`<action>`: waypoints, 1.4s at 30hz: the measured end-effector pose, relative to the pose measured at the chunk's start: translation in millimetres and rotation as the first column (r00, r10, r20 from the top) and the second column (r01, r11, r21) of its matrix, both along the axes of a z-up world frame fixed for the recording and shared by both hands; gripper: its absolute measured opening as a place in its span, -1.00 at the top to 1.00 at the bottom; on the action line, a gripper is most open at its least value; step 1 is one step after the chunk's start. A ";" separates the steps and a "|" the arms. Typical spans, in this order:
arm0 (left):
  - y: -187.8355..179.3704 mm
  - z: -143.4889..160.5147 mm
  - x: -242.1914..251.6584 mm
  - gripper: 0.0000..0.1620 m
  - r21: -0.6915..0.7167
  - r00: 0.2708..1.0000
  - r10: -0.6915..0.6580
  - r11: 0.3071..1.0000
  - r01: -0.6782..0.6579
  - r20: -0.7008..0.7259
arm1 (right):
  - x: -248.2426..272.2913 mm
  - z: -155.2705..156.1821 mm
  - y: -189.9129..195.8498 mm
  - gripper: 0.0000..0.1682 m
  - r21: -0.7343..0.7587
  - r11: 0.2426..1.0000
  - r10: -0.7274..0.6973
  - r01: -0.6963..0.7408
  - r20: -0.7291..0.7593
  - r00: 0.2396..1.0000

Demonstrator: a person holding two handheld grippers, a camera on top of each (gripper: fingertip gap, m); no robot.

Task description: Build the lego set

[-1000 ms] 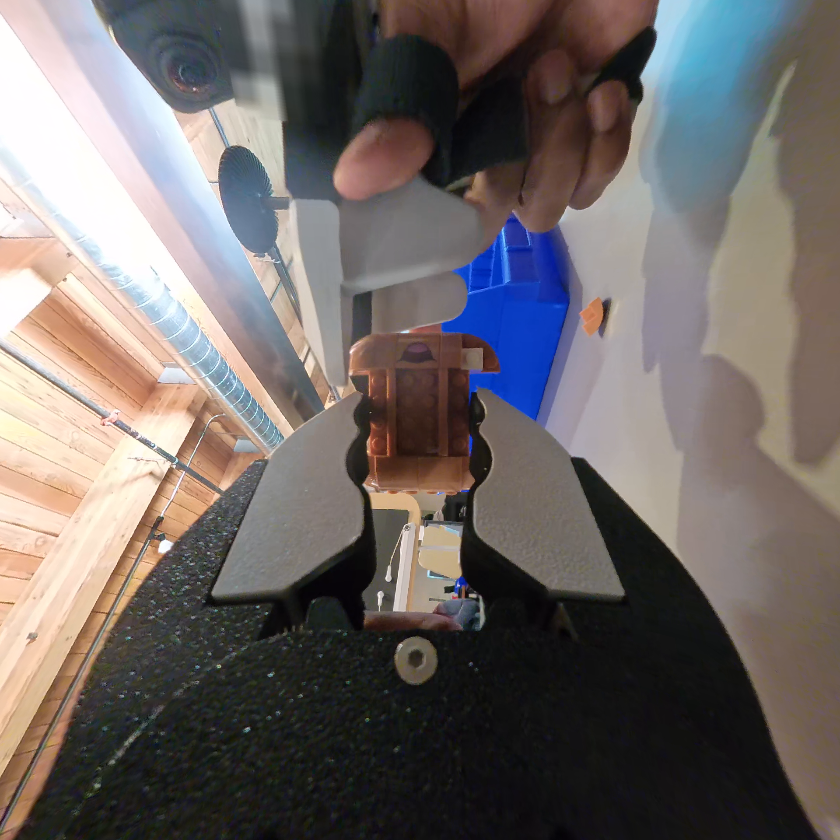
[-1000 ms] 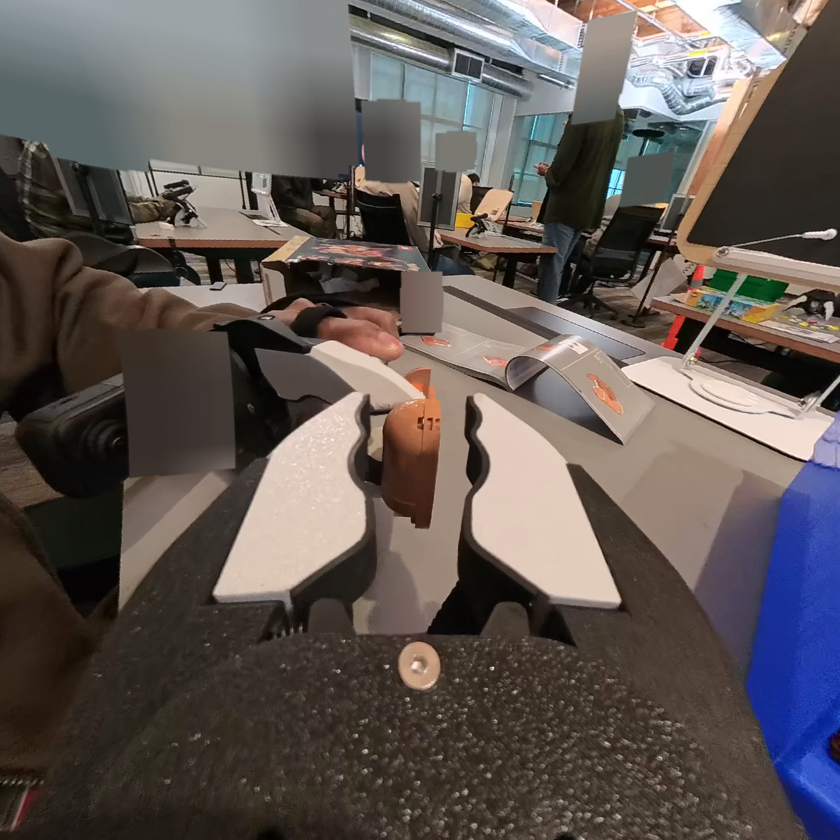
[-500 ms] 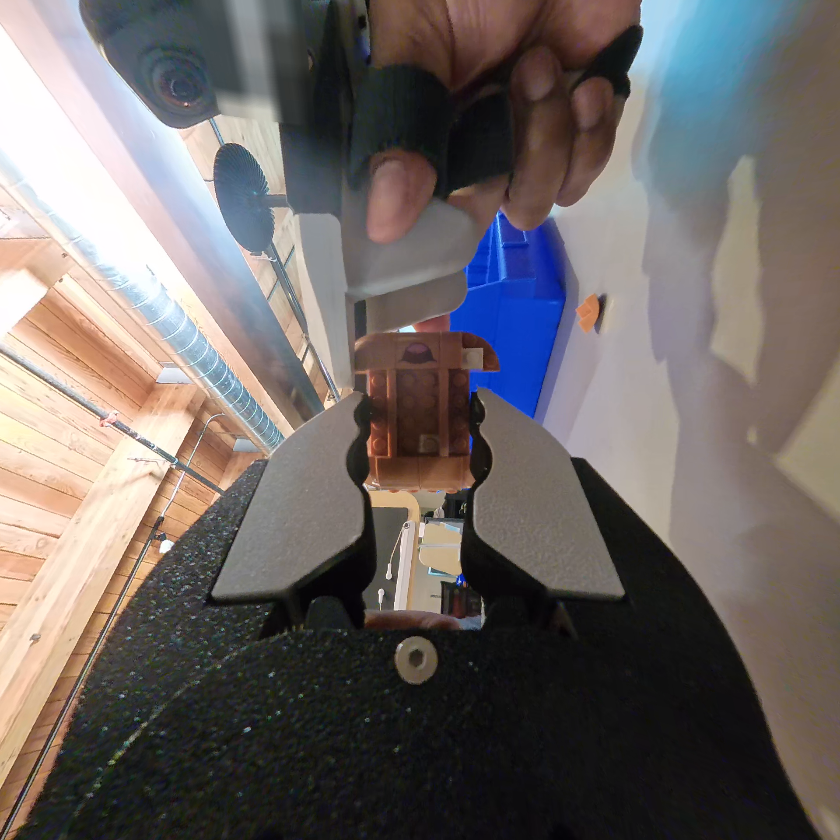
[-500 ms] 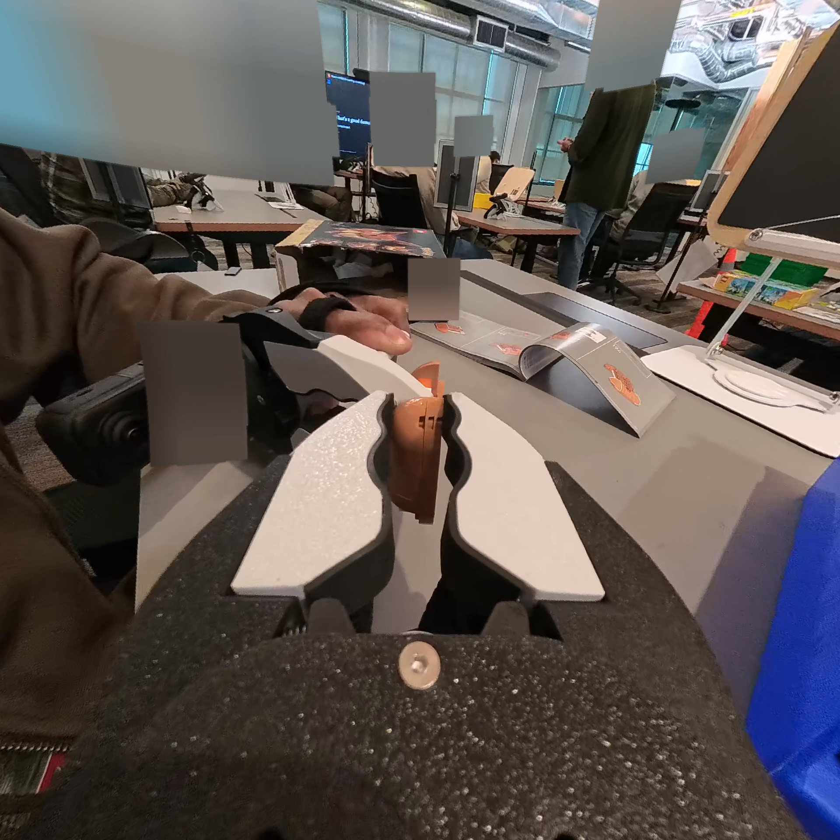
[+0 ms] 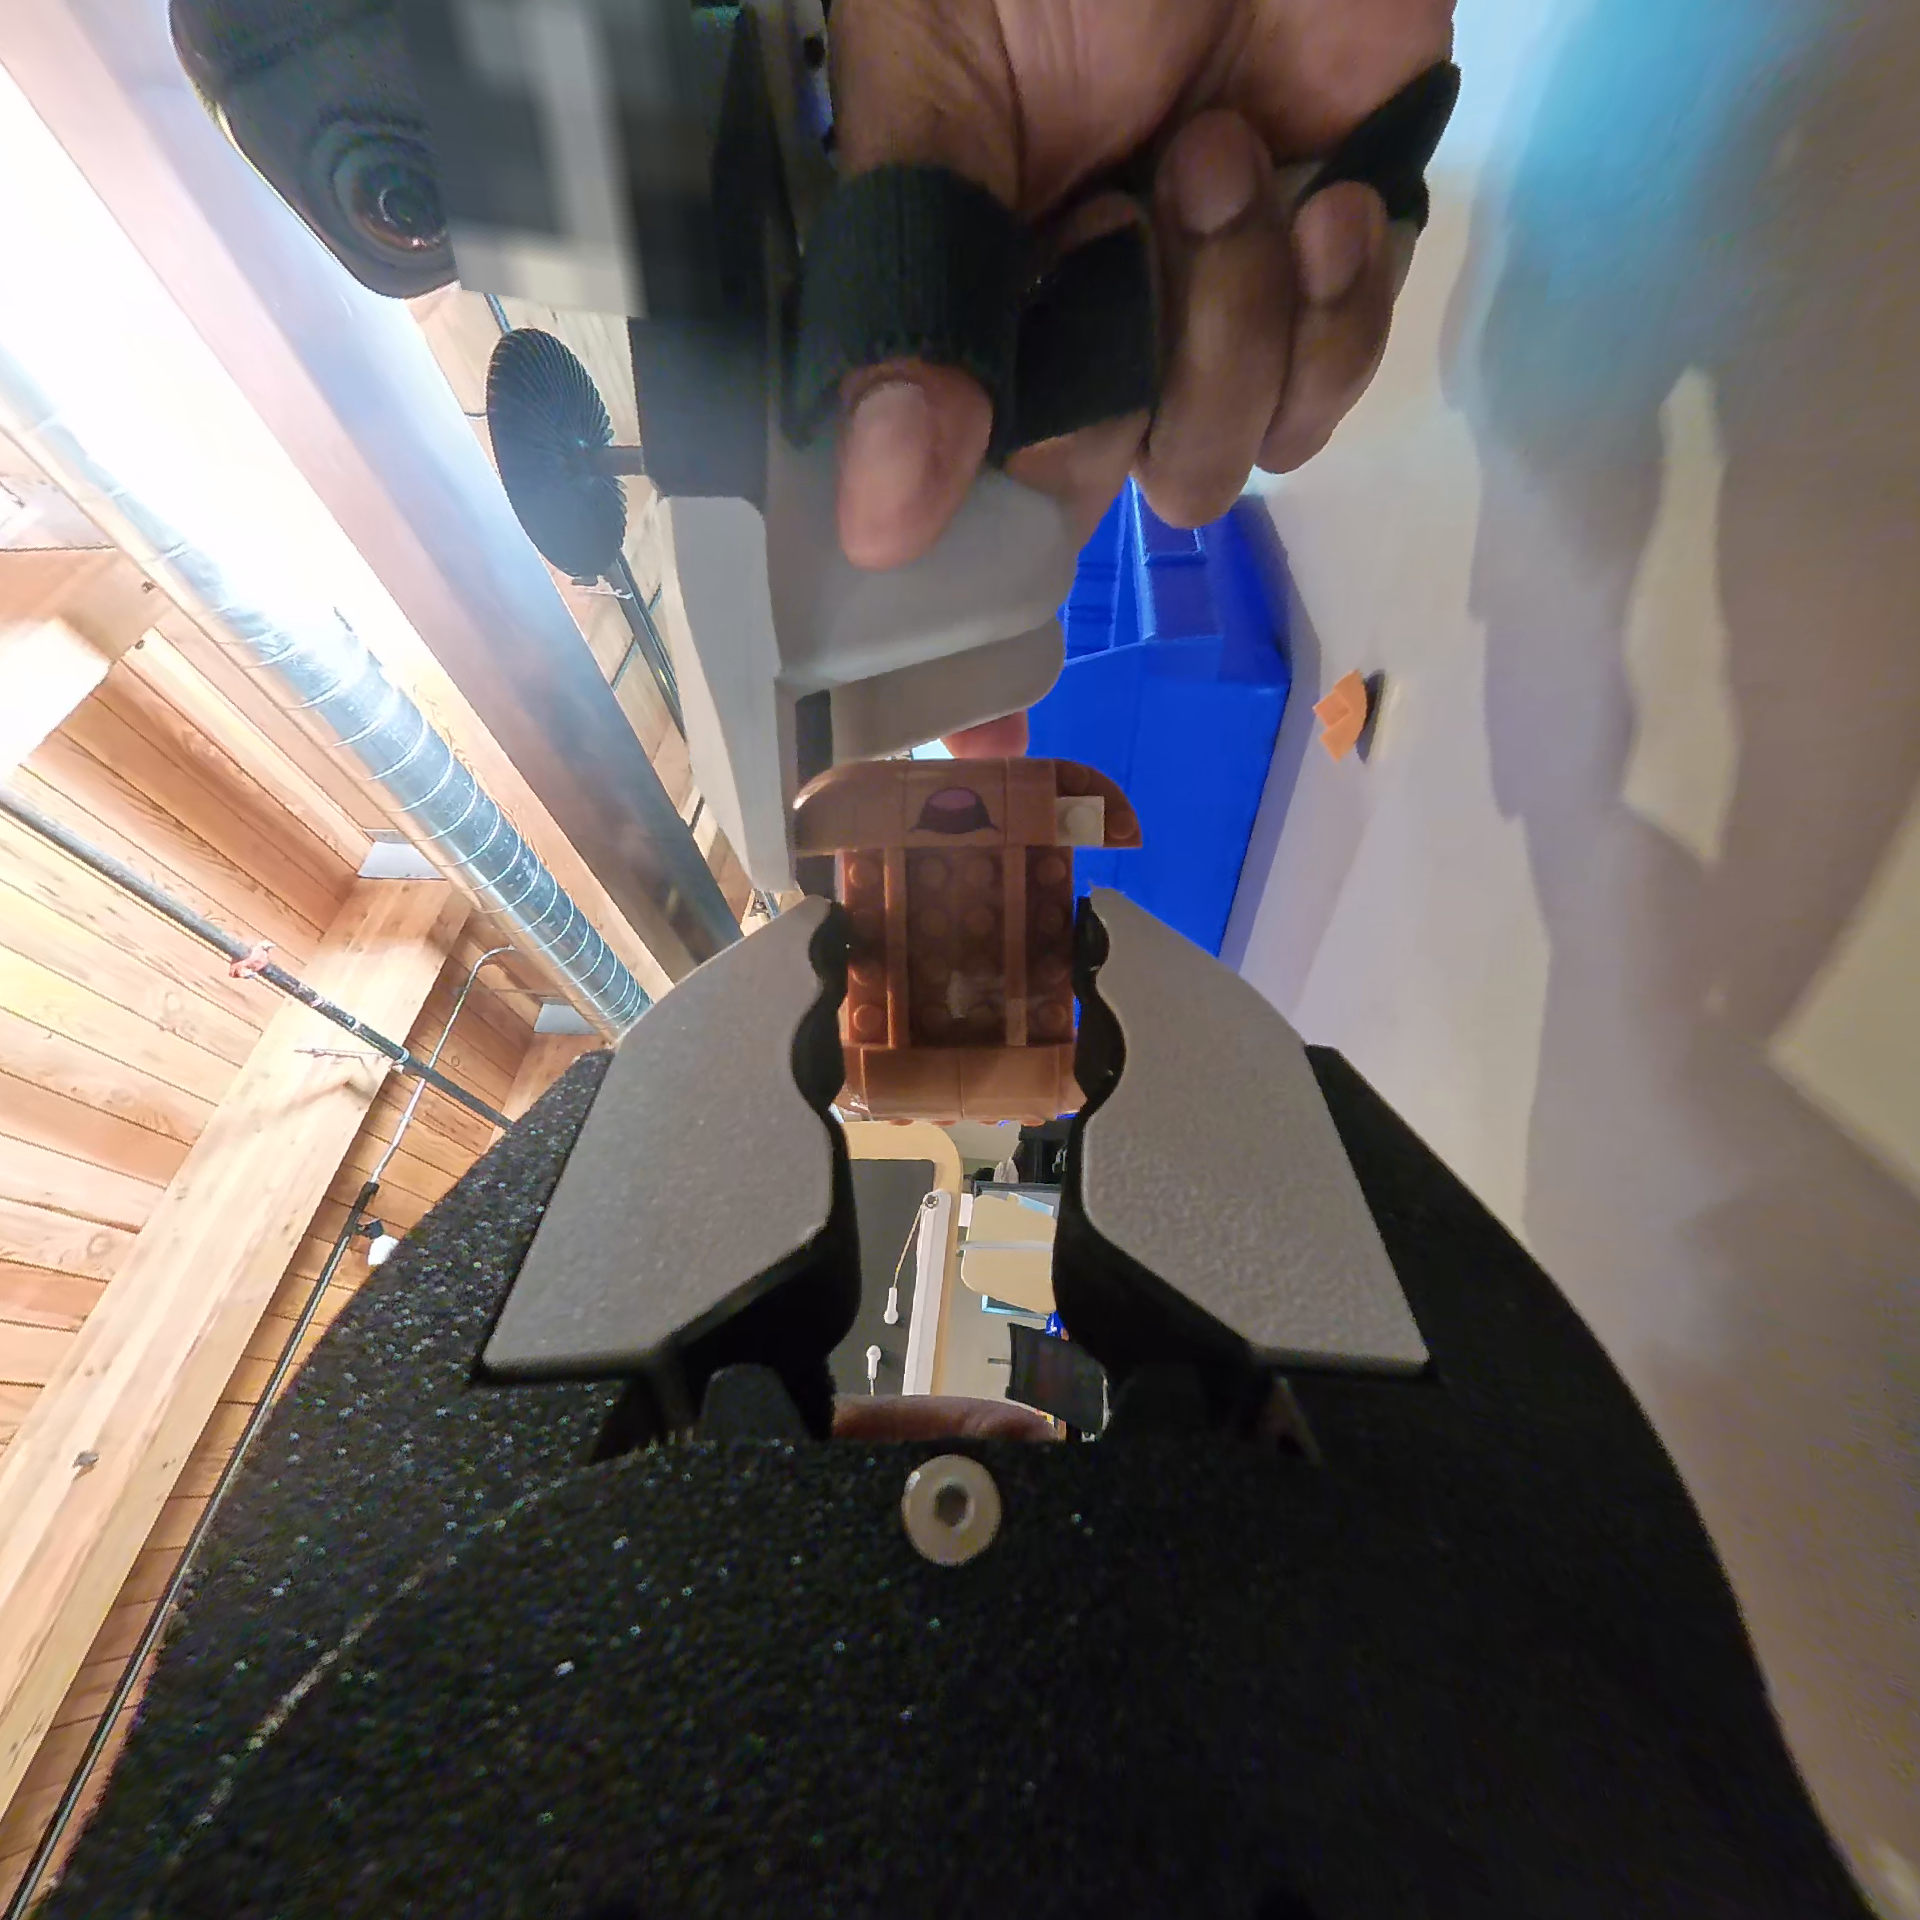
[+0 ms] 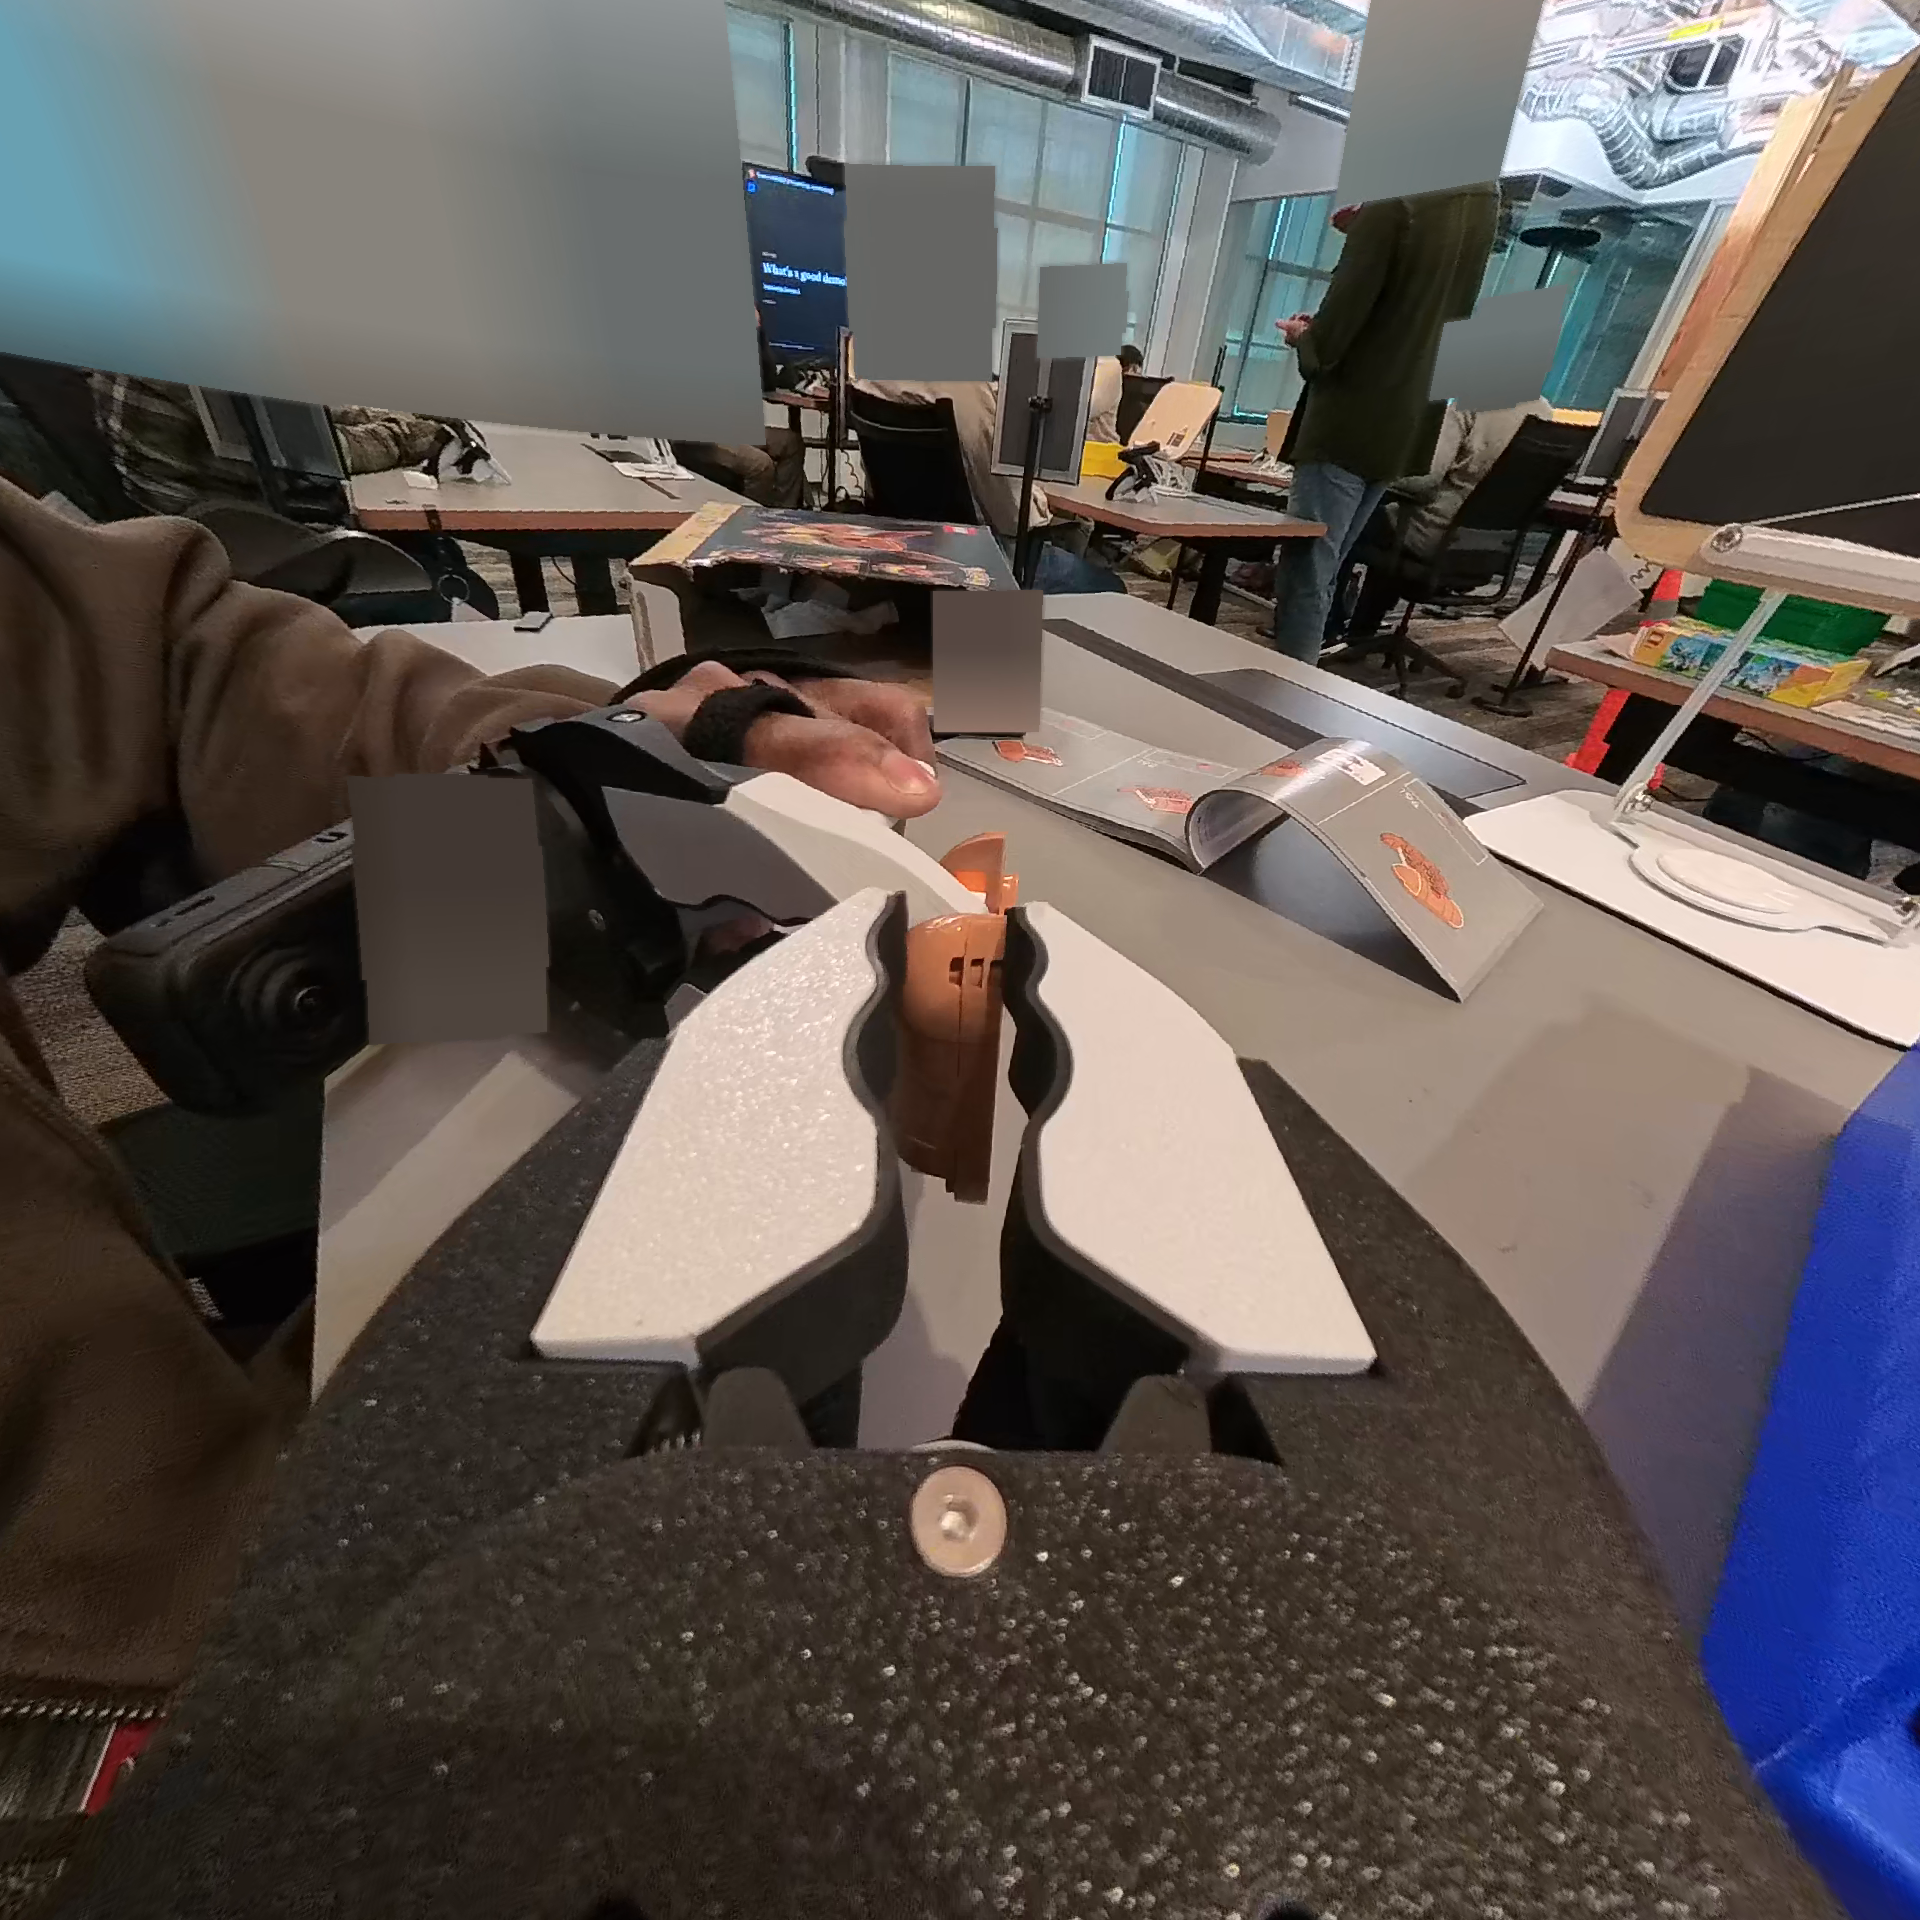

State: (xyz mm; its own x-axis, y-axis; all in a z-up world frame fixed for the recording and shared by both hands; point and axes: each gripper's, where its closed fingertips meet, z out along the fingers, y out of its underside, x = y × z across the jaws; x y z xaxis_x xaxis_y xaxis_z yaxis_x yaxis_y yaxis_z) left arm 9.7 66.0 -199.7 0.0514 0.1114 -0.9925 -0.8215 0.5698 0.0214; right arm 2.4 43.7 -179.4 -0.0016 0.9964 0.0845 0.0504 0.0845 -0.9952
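I have the brown lego assembly (image 5: pixel 956 956) pinched between the left gripper (image 5: pixel 956 997), whose fingers are closed snugly against its two sides, studs facing my camera. The right gripper (image 6: pixel 951 997) has closed on the same assembly (image 6: pixel 951 1049) from another angle, its pale fingers pressed on the thin edge, so both tools grip the one piece, which is held up off the grey table (image 6: pixel 1455 1122). In the left wrist view I see the person's right hand (image 5: pixel 1122 260), black straps round its fingers, on the right gripper just beyond the assembly. In the right wrist view the left hand (image 6: pixel 821 738) rests on top of the left gripper, just behind the assembly. Past the assembly on the table lies an open instruction booklet (image 6: pixel 1299 831), and farther back an opened cardboard box (image 6: pixel 810 571). A blue bin (image 6: pixel 1829 1455) stands at the table's right edge, and a small orange piece (image 5: pixel 1340 712) lies on the table beside it.
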 end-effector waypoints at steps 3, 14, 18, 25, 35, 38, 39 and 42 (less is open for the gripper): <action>-8.2 -4.6 10.4 0.47 0.003 0.998 -0.058 0.998 0.058 -0.028 | 2.1 0.8 2.3 1.00 0.005 1.000 -0.006 0.006 -0.012 1.000; 11.5 -12.2 -2.8 0.48 -0.074 0.999 0.047 0.996 -0.048 -0.008 | 17.5 16.2 27.0 0.87 -0.008 0.989 -0.147 0.147 -0.105 0.984; 19.8 -21.0 -6.9 0.48 -0.164 0.996 0.093 0.982 -0.092 -0.001 | 23.0 8.2 31.3 0.78 -0.052 0.986 -0.162 0.158 -0.086 0.983; 31.5 -25.8 -16.3 0.47 -0.302 0.980 0.194 0.938 -0.169 0.053 | 15.7 -8.2 26.7 0.69 -0.015 0.988 -0.152 0.152 0.016 0.988; 39.4 -30.1 -25.4 0.48 -0.594 0.911 0.338 0.793 -0.138 0.238 | 7.7 -32.1 31.0 0.58 0.169 0.971 -0.198 0.171 0.159 0.967; 39.6 -27.1 -25.9 0.47 -0.702 0.852 0.384 0.711 -0.028 0.355 | 4.4 -30.4 32.2 0.55 0.187 0.967 -0.206 0.175 0.161 0.965; 39.2 -26.1 -25.5 0.47 -0.729 0.831 0.398 0.685 0.013 0.389 | 3.1 -29.7 32.0 0.55 0.178 0.968 -0.206 0.177 0.160 0.965; 36.2 -24.4 -21.7 0.48 -0.785 0.771 0.431 0.603 0.140 0.469 | -1.8 -25.3 37.9 0.53 0.144 0.971 -0.209 0.189 0.140 0.968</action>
